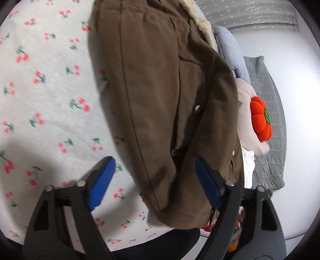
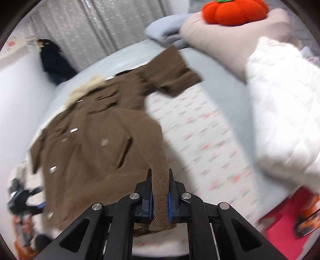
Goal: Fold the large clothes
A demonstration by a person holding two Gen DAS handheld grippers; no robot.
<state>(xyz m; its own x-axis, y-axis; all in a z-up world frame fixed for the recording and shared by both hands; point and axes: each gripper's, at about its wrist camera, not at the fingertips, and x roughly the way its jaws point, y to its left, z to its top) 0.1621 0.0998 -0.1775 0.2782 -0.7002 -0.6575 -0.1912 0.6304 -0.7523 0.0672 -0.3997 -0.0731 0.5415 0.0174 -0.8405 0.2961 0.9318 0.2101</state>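
So from my end, the brown coat (image 2: 96, 138) is lying spread out on the bed, on top of the white sheet with the little cherry print (image 1: 50, 90). It's got a cream fuzzy collar (image 2: 86, 92) at the far end and a row of metal snaps down the front; one sleeve (image 2: 170, 74) sticks out toward the pile of bedding.

My right gripper (image 2: 160, 198) is pressed together on a fold of the coat's hem edge. You can see the twill weave of the fabric squeezed between the blue pads, with a bit of cloth poking out below them. That view is pretty motion-blurred, so details further out are mushy.

My left gripper (image 1: 155, 180) is spread, blue pads well apart, hanging over the near end of the coat. One finger (image 1: 102, 182) sits over bare sheet; the other (image 1: 208, 182) is over the coat's edge. I can't tell whether either actually touches the fabric, but nothing is pinched.

Other stuff around: an orange plush pumpkin (image 2: 234, 12) sitting on a pinkish pillow (image 2: 202, 38), a folded light-blue blanket (image 2: 166, 32) next to it, a white quilted thing (image 2: 280, 112) near the right side, and a grey quilted pad (image 1: 268, 124) beyond the bed edge. Something dark (image 2: 53, 60) is slumped by the curtain (image 2: 100, 24).
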